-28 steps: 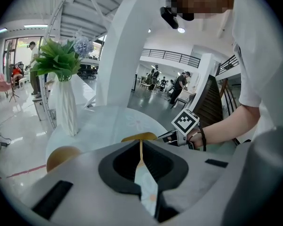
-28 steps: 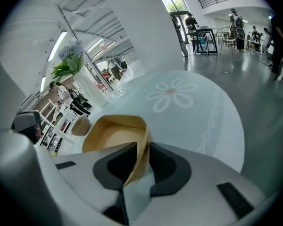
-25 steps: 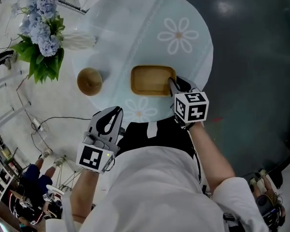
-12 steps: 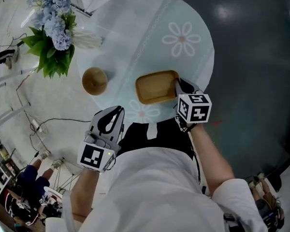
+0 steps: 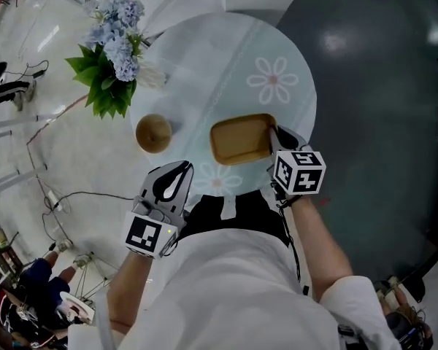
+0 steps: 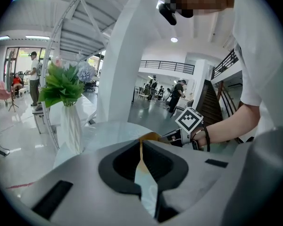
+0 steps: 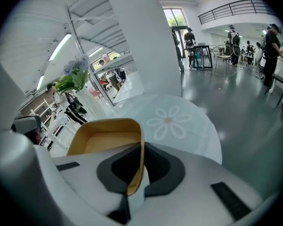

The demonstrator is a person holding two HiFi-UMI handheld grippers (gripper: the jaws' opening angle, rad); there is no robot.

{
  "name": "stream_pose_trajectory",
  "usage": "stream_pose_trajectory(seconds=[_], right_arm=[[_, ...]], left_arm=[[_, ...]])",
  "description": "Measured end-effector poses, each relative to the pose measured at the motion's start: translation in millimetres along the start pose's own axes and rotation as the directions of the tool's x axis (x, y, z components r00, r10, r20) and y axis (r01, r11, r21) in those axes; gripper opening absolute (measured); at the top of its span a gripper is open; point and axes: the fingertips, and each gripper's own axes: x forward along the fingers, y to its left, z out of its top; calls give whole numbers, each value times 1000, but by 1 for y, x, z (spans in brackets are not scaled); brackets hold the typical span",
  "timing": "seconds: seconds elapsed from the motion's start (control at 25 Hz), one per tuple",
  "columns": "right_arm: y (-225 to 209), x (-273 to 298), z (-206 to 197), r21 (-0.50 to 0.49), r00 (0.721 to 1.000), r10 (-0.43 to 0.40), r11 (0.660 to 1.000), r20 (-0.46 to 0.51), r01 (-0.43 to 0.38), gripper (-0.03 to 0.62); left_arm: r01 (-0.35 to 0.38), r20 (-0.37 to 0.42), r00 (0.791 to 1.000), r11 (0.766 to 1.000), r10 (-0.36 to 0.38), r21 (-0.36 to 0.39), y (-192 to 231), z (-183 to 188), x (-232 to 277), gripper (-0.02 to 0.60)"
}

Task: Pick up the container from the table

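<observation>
While the left gripper [image 5: 177,170] has stayed low at the near edge of the table, by the person's white shirt, its grey jaws are pressed together with nothing between them. It is not helping yet.

A little farther and to the right, the right gripper [image 5: 271,133] holds tight to the shallow tan wooden container with rounded corners [image 5: 237,141]. Its jaws pinch the thin right wall, one inside and one outside. That hold was there a second ago too. What is new is that the container has turned a little next to the small round wooden cup [image 5: 153,132] on its left. I think this means the container is now moving with the gripper and the pick-up has begun. I cannot tell if its bottom is off the table.

The container looks smooth, hard and light, and it is empty inside. Held by one wall only, it may tip down on its left side.

Under it, the round pale blue table [image 5: 204,71] looks smooth, with a white daisy print [image 5: 272,80] farther back. At the far left stand blue flowers with big green leaves [image 5: 113,57].
</observation>
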Motion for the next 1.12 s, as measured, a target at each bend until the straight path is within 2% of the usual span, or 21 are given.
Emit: stream_pose_trajectory(seconds=[0.64, 1.12], right_arm=[[7, -53, 71, -47, 988, -6, 999, 153, 13, 31], [25, -94, 110, -77, 968, 27, 997, 250, -8, 31]], left_arm=[[2, 116, 993, 997, -11, 76, -10, 54, -12, 35], [-13, 174, 985, 992, -8, 122, -16, 82, -23, 35]])
